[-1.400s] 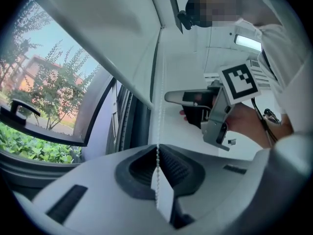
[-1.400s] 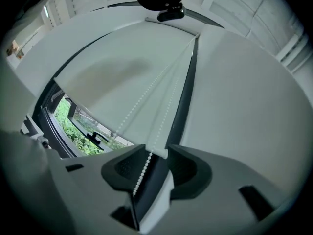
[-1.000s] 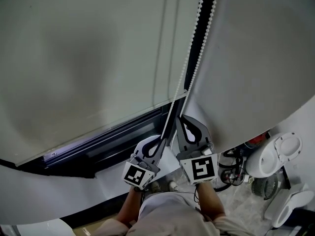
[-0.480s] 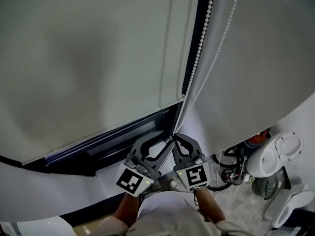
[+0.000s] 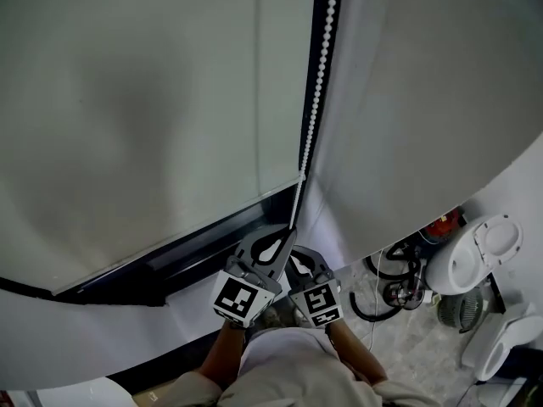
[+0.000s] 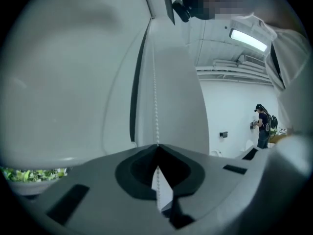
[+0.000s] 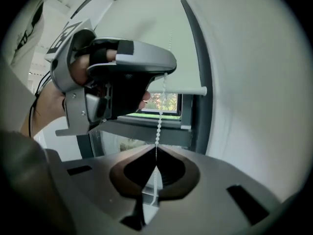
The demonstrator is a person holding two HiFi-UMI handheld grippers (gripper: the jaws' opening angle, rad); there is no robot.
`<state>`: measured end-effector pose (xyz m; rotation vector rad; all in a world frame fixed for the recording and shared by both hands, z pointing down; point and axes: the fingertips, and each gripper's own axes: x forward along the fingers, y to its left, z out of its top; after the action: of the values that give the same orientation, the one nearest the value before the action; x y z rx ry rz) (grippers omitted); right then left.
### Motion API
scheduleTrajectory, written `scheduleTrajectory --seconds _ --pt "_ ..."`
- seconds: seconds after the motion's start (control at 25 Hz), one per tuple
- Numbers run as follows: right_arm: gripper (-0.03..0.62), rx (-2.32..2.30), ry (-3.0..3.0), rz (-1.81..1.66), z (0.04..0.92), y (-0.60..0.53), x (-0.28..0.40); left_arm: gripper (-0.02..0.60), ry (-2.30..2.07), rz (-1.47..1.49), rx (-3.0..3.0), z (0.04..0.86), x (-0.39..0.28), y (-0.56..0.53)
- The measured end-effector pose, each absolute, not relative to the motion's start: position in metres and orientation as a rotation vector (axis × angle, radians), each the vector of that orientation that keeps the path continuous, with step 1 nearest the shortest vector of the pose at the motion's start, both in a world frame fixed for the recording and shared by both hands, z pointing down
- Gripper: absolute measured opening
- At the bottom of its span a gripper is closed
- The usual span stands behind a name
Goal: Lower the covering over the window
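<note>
A: Head view?
B: The bead chain [image 5: 312,108] hangs right of the blind [image 5: 127,100] and runs down into the left gripper [image 5: 287,234], with the right gripper [image 5: 297,263] nearer, just beneath.
A: Left gripper view?
B: The jaws have just closed and pinch the chain at the tips.
A: Right gripper view?
B: Jaws clamped on the chain too.

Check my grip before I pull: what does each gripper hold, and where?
Both pinch the bead chain: the left gripper, its jaws just closed, higher up; the right gripper directly below it.
</note>
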<state>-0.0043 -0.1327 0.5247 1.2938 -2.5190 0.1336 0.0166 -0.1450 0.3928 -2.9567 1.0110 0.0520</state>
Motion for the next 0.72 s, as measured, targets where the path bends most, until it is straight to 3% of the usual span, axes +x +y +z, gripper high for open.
scheduleTrajectory --seconds 0.2,0.64,0.68,0.72 --pt "-0.003 1.195 -2.442 0.258 0.596 -0.127 -0.004 0.012 1.074 -0.073 -3.045 0.469 0.019 -0.144" --pt "0.002 1.032 -2.324 0.328 0.68 -0.115 -0.006 0.014 1.137 -0.175 -3.057 0.547 0.013 -0.142" --pt "0.03 1.03 -2.343 0.308 0.678 -0.112 -0.006 0.014 1.156 -0.155 -3.033 0.543 0.009 -0.139" --pt "0.109 1.039 -2.377 0.3 0.672 -0.108 -0.004 0.015 1.178 -0.132 -3.009 0.538 0.004 -0.137"
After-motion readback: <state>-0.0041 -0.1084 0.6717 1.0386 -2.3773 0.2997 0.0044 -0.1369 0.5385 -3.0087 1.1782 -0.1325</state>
